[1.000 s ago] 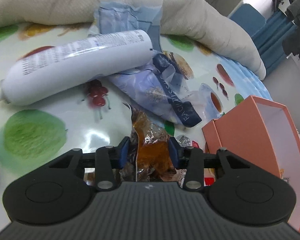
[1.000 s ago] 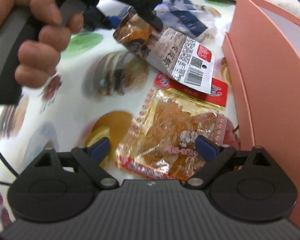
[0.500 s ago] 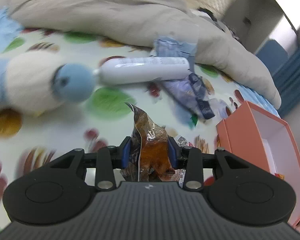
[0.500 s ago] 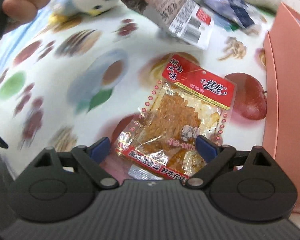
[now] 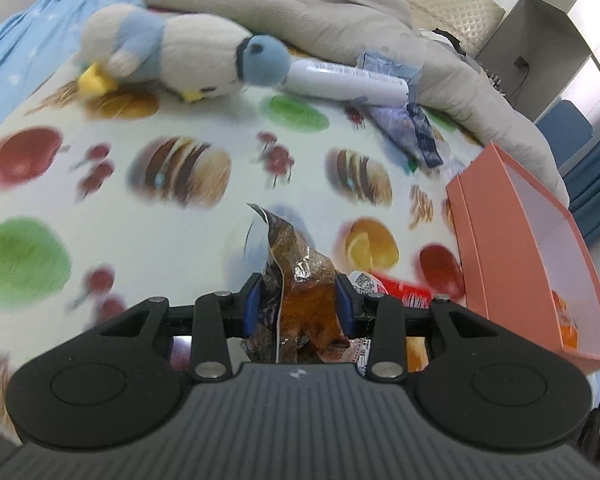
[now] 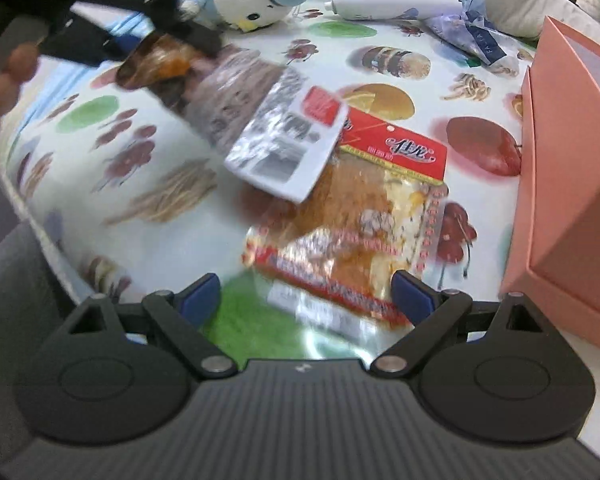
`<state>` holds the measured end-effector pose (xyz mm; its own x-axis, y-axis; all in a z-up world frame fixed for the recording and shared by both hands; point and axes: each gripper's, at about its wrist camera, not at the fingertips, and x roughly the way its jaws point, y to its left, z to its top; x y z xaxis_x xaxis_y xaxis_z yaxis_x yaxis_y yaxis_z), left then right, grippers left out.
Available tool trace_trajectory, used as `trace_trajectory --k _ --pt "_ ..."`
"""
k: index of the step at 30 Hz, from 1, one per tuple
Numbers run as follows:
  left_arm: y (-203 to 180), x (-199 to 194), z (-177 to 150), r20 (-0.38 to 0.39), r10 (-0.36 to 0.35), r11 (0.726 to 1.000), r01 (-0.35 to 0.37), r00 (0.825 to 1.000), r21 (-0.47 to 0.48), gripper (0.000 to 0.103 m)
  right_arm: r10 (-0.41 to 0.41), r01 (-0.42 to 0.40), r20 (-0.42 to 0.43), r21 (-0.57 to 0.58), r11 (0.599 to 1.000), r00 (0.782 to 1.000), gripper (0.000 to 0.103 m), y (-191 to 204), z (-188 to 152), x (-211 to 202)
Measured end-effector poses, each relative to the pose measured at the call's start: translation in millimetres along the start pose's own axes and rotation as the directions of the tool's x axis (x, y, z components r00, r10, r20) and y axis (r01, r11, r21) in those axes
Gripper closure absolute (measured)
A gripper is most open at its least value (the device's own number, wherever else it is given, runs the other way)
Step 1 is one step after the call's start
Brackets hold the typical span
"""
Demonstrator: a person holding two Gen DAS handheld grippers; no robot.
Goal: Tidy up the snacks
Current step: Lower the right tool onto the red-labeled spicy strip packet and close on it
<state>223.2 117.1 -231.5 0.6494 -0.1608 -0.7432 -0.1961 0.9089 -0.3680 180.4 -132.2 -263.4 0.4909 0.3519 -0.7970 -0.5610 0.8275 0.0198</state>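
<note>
My left gripper is shut on a brown snack packet and holds it up above the fruit-print cloth. In the right wrist view that same brown snack packet hangs blurred from the left gripper at the upper left, partly over a red-topped clear snack packet lying flat on the cloth. My right gripper is open above the near end of that flat packet, with nothing pressed between its pads. A salmon-pink box stands open at the right; something orange lies in its bottom.
A blue-and-white plush bird, a white tube and a bluish wrapper lie at the far side, against a grey quilt. The pink box walls off the right. The cloth's near-left edge drops away.
The left gripper has pulled back and up with the brown packet; the plush bird came into its view. The right gripper has shifted back over the red-topped packet and rolled.
</note>
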Motion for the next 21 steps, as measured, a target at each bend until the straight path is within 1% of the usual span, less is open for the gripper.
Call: trace_trajectory --k 3,4,5,10,13,16,18,21 --pt "11 -18 -17 0.014 0.005 0.999 -0.004 1.000 -0.043 0.060 0.010 -0.010 0.002 0.008 1.000 1.000 0.009 -3 -8 -9" --pt "15 -25 -22 0.026 0.005 0.998 -0.004 1.000 -0.057 0.060 0.008 -0.008 0.002 0.037 0.999 1.000 0.009 -5 -8 -12" --pt "19 -31 -25 0.035 0.008 0.998 -0.006 0.999 -0.065 0.060 0.016 -0.016 0.006 0.064 0.998 1.000 0.011 -7 -9 -14" --pt "36 -42 -38 0.050 0.058 0.996 -0.054 0.997 -0.072 0.060 0.016 -0.030 0.087 0.163 0.986 0.996 0.012 -12 -4 -26" --pt "43 -47 -44 0.050 0.061 0.996 -0.058 0.997 -0.067 0.060 -0.003 -0.022 0.135 0.185 0.983 0.991 0.012 -10 5 -26" --pt "49 -49 -50 0.047 0.061 0.996 -0.058 0.997 -0.066 0.060 -0.076 0.041 0.163 0.211 0.977 0.984 0.011 -10 14 -19" --pt "52 -47 -54 0.038 0.058 0.996 -0.056 0.998 -0.072 0.060 -0.152 0.117 0.141 0.234 0.965 0.978 0.011 -9 18 -8" --pt "56 -45 -58 0.025 0.051 0.996 -0.049 0.998 -0.068 0.060 -0.205 0.174 0.110 0.240 0.955 0.973 0.011 -9 21 7"
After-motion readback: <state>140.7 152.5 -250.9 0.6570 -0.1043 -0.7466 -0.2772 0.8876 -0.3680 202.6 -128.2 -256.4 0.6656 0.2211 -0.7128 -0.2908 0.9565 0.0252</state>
